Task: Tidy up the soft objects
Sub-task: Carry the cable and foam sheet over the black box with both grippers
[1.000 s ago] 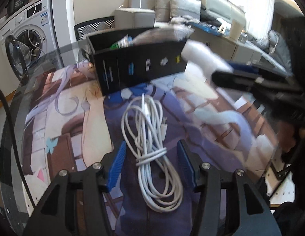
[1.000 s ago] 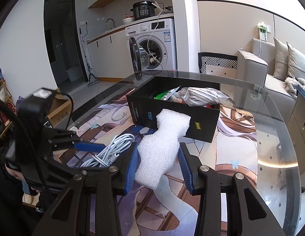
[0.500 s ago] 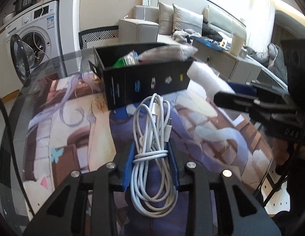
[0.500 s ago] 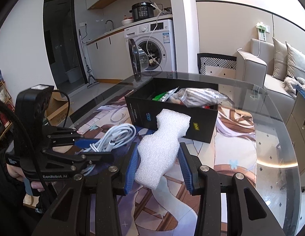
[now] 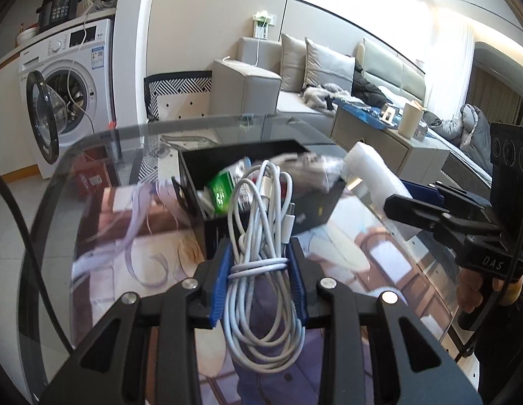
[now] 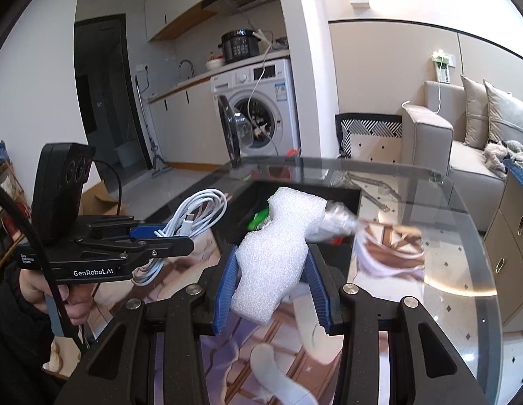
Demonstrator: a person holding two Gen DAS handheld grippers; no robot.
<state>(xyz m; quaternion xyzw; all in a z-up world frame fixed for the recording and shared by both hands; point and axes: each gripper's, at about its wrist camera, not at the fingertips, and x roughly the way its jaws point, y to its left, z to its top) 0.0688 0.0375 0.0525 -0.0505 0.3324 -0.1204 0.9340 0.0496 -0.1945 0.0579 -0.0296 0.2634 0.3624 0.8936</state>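
We see the left gripper (image 5: 259, 280) with its blue fingers (image 5: 220, 280) drawn in narrowly against a coiled white USB cable (image 5: 261, 236). Both pads press the bundle at its wrapped waist, where one strand binds the loops. The coil is clear of the worktop (image 5: 92, 236): its upper loops stand in front of the black box (image 5: 315, 209) and its lower loops hang below the fingers. In the right wrist view the same cable (image 6: 197, 216) projects from the left gripper (image 6: 160, 233), with a connector plug showing at the near side of the coil. A hand (image 6: 48, 290) grips that tool's handle at the left edge.

We see the right gripper (image 6: 271, 280) set somewhat wider, its fingers (image 6: 226, 283) clamping a white foam block (image 6: 278, 246). The pads bear on the narrower lower part of the block; the broader upper part extends past the fingertips toward the box (image 6: 345, 199). In the left wrist view the foam (image 5: 372, 175) sits at the right, just beside the near right corner of the box.

The open box lies at the far middle of the glass worktop and contains a green packet (image 5: 220, 192) and a clear plastic bag (image 5: 312, 168). A printed mat (image 5: 345, 256) covers the worktop beneath both tools.
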